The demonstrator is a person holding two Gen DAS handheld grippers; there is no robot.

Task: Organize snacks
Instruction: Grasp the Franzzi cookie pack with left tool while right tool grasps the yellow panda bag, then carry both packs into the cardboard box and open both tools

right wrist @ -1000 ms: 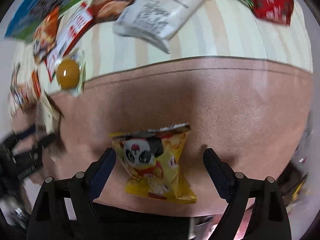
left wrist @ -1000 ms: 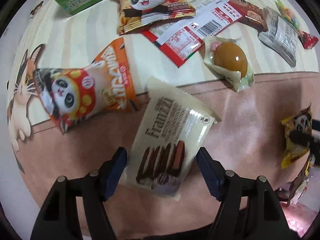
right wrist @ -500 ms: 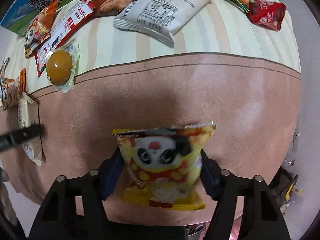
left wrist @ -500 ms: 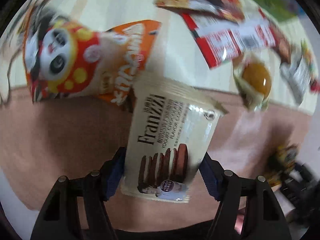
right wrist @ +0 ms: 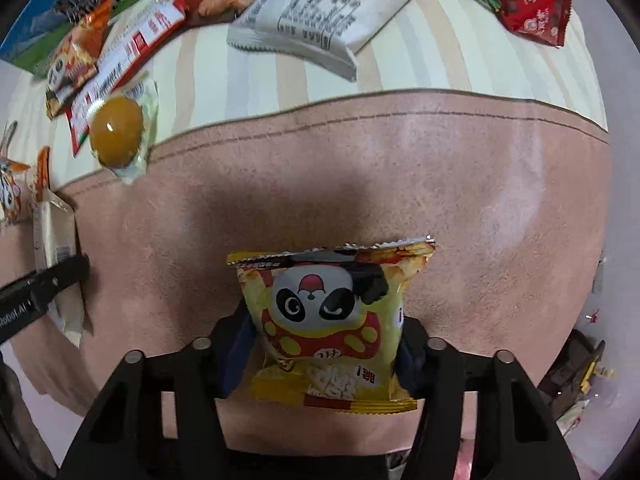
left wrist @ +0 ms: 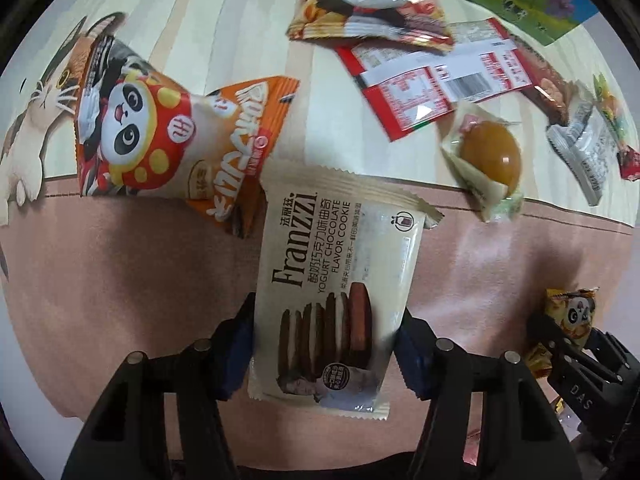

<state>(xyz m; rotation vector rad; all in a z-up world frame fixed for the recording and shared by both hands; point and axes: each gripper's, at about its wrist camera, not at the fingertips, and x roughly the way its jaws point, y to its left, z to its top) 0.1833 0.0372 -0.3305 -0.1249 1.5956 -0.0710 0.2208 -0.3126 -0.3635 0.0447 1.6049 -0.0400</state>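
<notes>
A cream Franzzi chocolate cookie pack (left wrist: 340,280) lies on the pink mat (left wrist: 120,280). My left gripper (left wrist: 326,332) points straight down over its lower half. The jaws are closing, and the blue pads touch both long edges of the pack. A yellow panda snack bag (right wrist: 328,312) sits between the pads of my right gripper (right wrist: 326,336). Its jaws are closing too, and the bag bulges where the pads pinch it. In the left wrist view the right gripper (left wrist: 576,360) appears at the far right with the yellow bag (left wrist: 572,312).
On the striped cloth (left wrist: 200,40) behind lie an orange panda bag (left wrist: 180,136), a packed egg (left wrist: 488,156), a red-and-white pack (left wrist: 432,84), a grey-white pack (right wrist: 328,12), a red packet (right wrist: 532,12) and a blue-green carton (right wrist: 80,0). Clutter shows past the mat's right edge (right wrist: 576,368).
Both grippers came down over their packs and the jaws drew in until the pads met them. The left view rolled, so the cookie pack now stands upright between the fingers.
</notes>
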